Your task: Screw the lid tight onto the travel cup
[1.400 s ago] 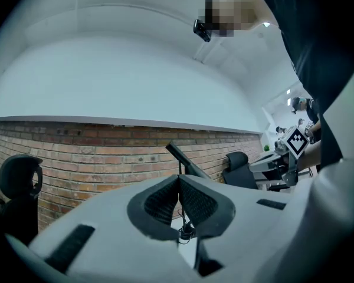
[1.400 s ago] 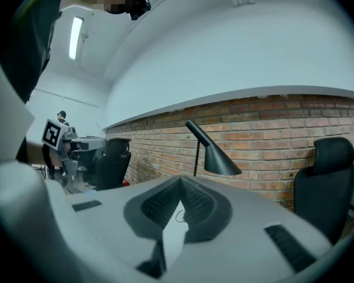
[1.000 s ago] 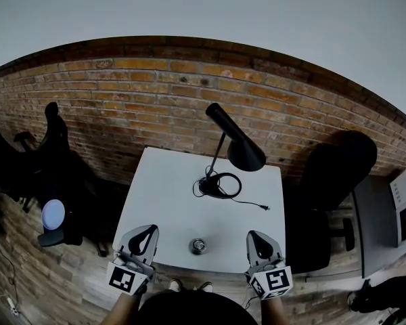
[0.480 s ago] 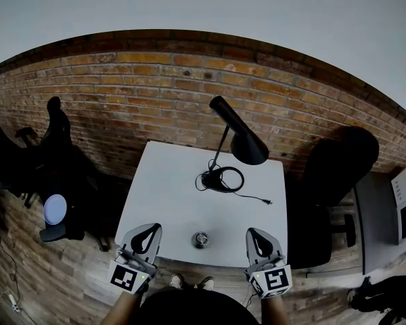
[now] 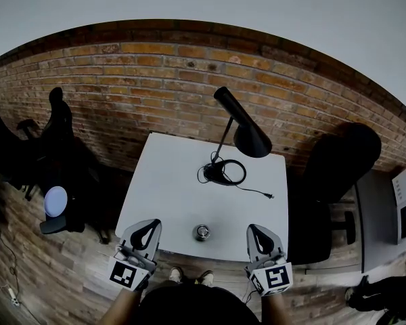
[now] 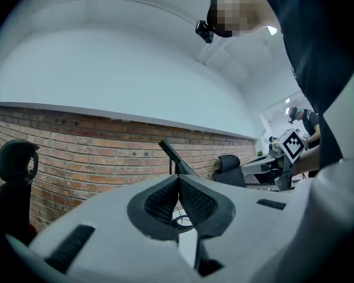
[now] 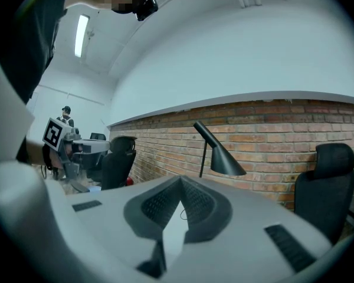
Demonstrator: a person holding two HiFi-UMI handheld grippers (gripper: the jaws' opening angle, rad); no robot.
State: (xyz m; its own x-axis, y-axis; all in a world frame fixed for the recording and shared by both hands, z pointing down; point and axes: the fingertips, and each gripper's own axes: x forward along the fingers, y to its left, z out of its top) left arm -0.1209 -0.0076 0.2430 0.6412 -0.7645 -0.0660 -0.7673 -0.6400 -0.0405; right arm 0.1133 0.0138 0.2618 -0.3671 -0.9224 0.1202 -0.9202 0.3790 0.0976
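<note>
1. Both grippers are hanging out at the near edge of the white table (image 5: 166, 181). The left gripper (image 5: 147, 227) is sitting by the near left corner and the right gripper (image 5: 256, 230) is over toward the near right corner. Both are pointing across the table at the brick wall (image 5: 142, 80).
2. In the left gripper view, the left one's jaws are pressing tip to tip. There's nothing between them, so it's holding nothing.
3. Same deal in the right gripper view. The jaws are meeting at the tips and gripping nothing at all.
4. The travel cup (image 5: 201, 232) is standing right by the near edge of the table, roughly between the two grippers. It's clear of both, with neither one touching it. From the head view it's showing up as a small shiny round thing, too tiny to tell how its top is sitting.
5. A black desk lamp (image 5: 238, 128) is standing further back on the table, right of the middle, with its shade tipping to the right. Its cord (image 5: 254, 191) is looping around the base and trailing off toward the right edge.
6. A black office chair (image 5: 338, 164) is sitting just beside the right edge of the table.
</note>
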